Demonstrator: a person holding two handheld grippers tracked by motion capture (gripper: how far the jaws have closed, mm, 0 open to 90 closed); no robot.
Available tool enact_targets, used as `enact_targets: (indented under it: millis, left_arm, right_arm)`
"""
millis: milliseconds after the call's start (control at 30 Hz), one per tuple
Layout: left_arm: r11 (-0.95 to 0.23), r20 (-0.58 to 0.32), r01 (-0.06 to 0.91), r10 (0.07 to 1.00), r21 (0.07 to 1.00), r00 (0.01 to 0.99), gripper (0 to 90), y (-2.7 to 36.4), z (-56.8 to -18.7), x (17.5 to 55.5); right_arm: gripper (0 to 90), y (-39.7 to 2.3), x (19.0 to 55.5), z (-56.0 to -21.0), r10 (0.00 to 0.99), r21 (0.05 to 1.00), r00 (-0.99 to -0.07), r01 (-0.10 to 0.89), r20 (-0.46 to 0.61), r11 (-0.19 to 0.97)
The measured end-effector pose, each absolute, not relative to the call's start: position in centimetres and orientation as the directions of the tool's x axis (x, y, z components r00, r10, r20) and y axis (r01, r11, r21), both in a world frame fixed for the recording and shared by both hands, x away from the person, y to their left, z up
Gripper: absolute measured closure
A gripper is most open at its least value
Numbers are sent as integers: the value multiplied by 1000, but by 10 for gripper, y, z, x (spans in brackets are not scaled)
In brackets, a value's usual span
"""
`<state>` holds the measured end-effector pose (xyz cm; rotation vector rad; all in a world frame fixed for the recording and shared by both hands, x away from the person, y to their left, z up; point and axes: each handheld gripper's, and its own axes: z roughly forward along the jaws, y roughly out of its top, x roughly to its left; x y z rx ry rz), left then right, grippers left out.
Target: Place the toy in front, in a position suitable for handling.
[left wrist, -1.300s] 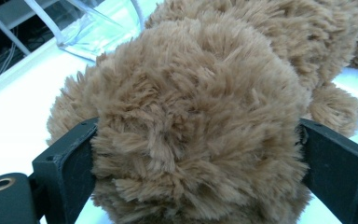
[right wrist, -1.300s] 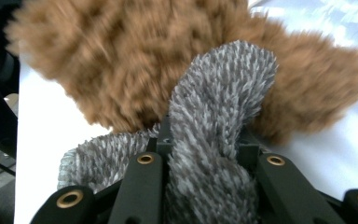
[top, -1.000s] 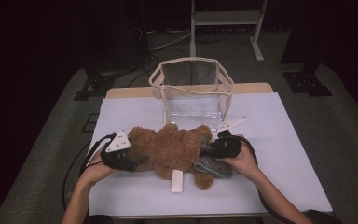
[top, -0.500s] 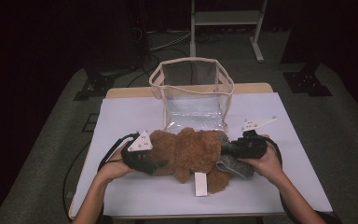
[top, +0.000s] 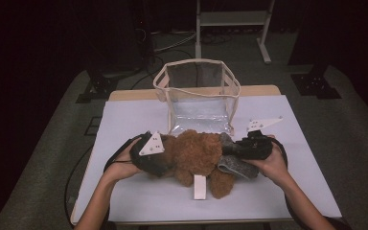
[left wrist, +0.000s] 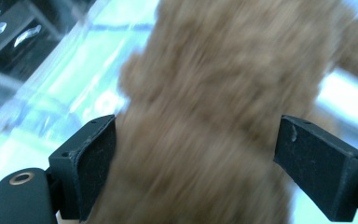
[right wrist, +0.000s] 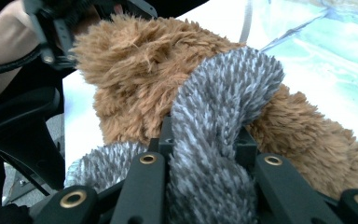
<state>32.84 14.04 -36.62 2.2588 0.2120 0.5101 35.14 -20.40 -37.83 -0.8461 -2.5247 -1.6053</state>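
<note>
The plush toy (top: 196, 153) lies on the bench (top: 124, 120), not yet in the clear bag (top: 199, 91). The right gripper (top: 230, 146) clenches its grey part (right wrist: 214, 140). The left gripper (top: 165, 158) has just been opening, fingers (left wrist: 88, 158) released around the fur.

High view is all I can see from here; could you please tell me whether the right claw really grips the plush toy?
Observer: Yes. The right claw is shut on the grey fuzzy part of the plush toy, not on its brown fur.
Operator: Thank you. And the left claw?
Observer: The left claw has just been opening. Brown fur lies between its pads, which do not seem to squeeze it.
</note>
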Motion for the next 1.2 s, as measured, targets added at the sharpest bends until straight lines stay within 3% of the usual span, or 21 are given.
enact_targets:
  millis: [233, 600, 733, 800, 1100, 1200]
  left_arm:
    - [-715, 336, -93, 206, 693, 919, 92, 103, -358, 331]
    - [-742, 297, -95, 145, 663, 944, 1, 62, -369, 346]
    - [-732, 323, -121, 141, 670, 936, 218, 61, -366, 341]
    - [-708, 307, -118, 145, 697, 940, 263, 63, -360, 339]
    - [-653, 272, -133, 117, 745, 955, 273, 51, -339, 329]
    - [-679, 281, -127, 121, 723, 952, 209, 42, -348, 331]
  right_arm:
    - [720, -201, 356, -383, 416, 827, -848, 472, 329, 306]
    - [720, -196, 357, -392, 393, 822, -849, 483, 354, 301]
    - [726, -194, 357, -391, 399, 820, -848, 482, 349, 309]
    - [727, -198, 355, -386, 385, 827, -849, 483, 362, 288]
    - [726, -209, 332, -335, 376, 875, -891, 376, 253, 304]
    - [726, -216, 334, -349, 407, 863, -873, 406, 270, 299]
